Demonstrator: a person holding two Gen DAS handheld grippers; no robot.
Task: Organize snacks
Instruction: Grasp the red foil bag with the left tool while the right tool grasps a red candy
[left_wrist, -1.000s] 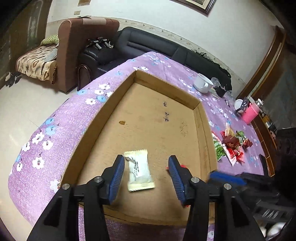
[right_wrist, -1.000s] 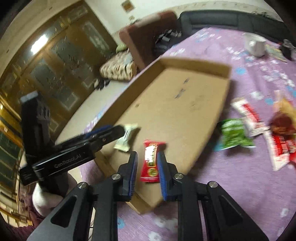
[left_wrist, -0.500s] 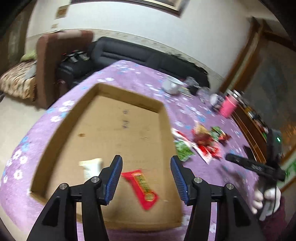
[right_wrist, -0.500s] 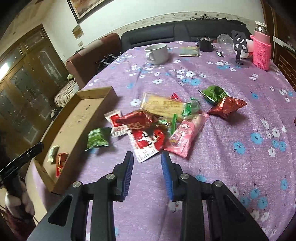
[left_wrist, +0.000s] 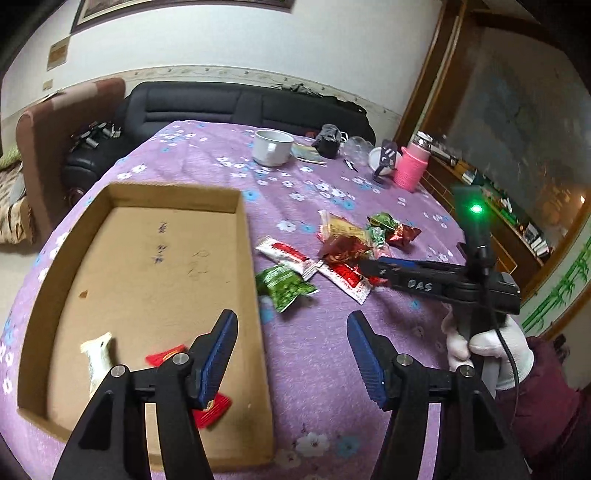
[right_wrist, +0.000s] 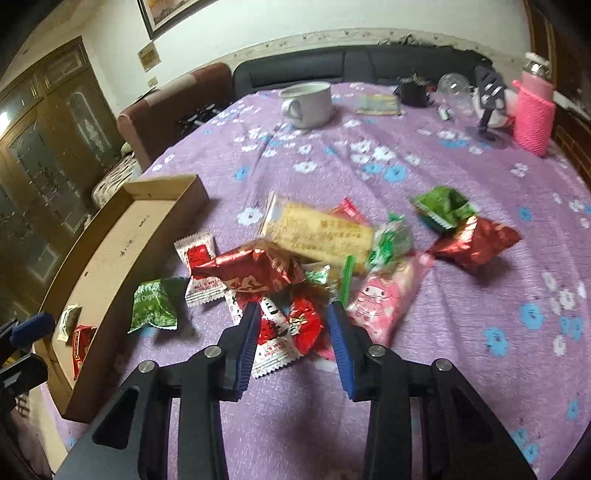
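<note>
My left gripper hangs over the box edge, jaws opening and empty, while my right gripper straddles the snack pile, jaws narrowly apart, gripping nothing.

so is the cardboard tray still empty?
No. The cardboard tray holds two snacks at its near end: a white packet and a red packet. The rest is bare.

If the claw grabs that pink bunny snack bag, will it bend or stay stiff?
The pink bunny snack bag would probably flop and crinkle: it looks like thin plastic film, puffed in the middle. It likely weighs little, since it rests across other wrappers without squashing them. Its shiny surface might slip between the pads, so a pinch near the flat sealed edge seems safer.
</note>
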